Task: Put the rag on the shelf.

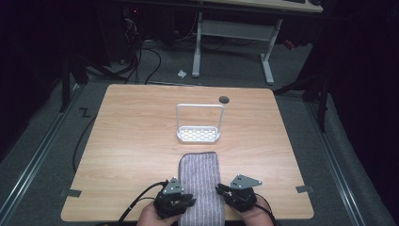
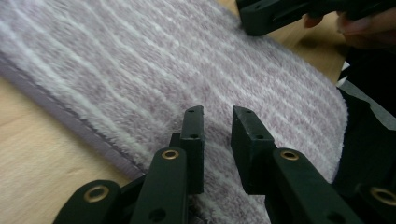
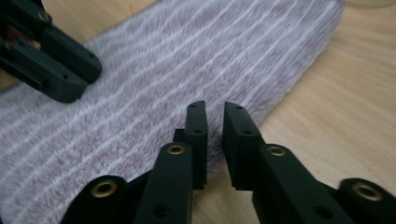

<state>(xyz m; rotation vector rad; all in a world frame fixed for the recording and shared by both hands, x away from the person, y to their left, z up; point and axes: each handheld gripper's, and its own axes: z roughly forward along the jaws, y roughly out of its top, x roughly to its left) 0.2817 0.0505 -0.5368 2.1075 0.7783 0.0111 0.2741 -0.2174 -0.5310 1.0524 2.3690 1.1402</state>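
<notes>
The towel [image 1: 201, 186], a folded grey striped strip, lies on the near middle of the tabletop [image 1: 131, 132], its long axis running straight away from the person, with the near end at the table's front edge between the two hands. The left gripper [image 1: 186, 201] sits at the towel's left long edge, its fingers [image 2: 194, 140] narrowly parted over the pile just inside the hem, nothing held between them. The right gripper [image 1: 225, 192] mirrors it at the right long edge, fingers [image 3: 197, 135] also narrowly parted, empty, tips over the border where pile meets wood. Both are equally near, each beside its own near corner, so the towel lies inward from each. Beyond the towel's far end, apart from it, stands a white rack [image 1: 199, 124].
</notes>
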